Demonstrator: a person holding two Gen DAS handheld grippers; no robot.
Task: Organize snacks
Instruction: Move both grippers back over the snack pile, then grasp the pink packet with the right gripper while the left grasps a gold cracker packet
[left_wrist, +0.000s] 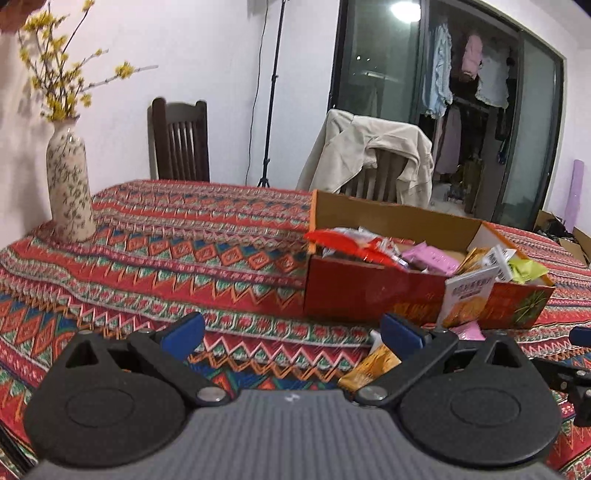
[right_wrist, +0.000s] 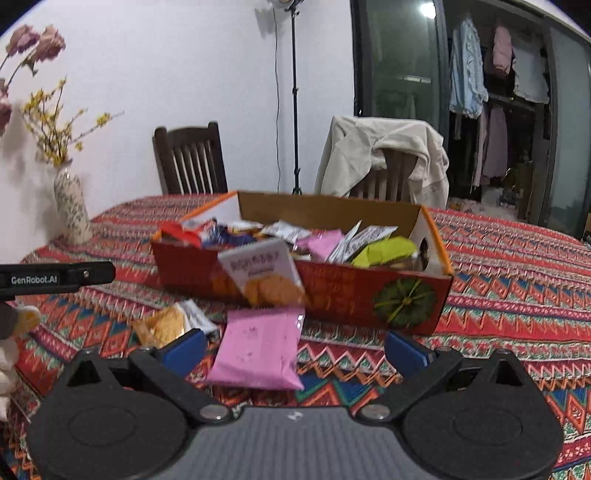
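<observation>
Blue-padded and spread wide with nothing between its fingers, the right gripper (right_wrist: 293, 347) hangs over a pink snack packet (right_wrist: 258, 349) lying flat on the patterned tablecloth (right_wrist: 517, 295), just in front of the red cardboard box (right_wrist: 369, 291). That packet's long axis runs from the gripper toward the box, its far edge nearly touching the box's front wall. To lift it cleanly, the fingers should probably drop astride its 2 long sides and close across the narrow width, low enough to catch the crinkly film. Left of the packet lies an orange-yellow packet (right_wrist: 162, 326); a white biscuit packet (right_wrist: 262, 273) leans tilted against the box front. Beside the box's left end, the left gripper (left_wrist: 293, 338) is likewise spread and empty. Inside the box, assorted snacks are heaped.
</observation>
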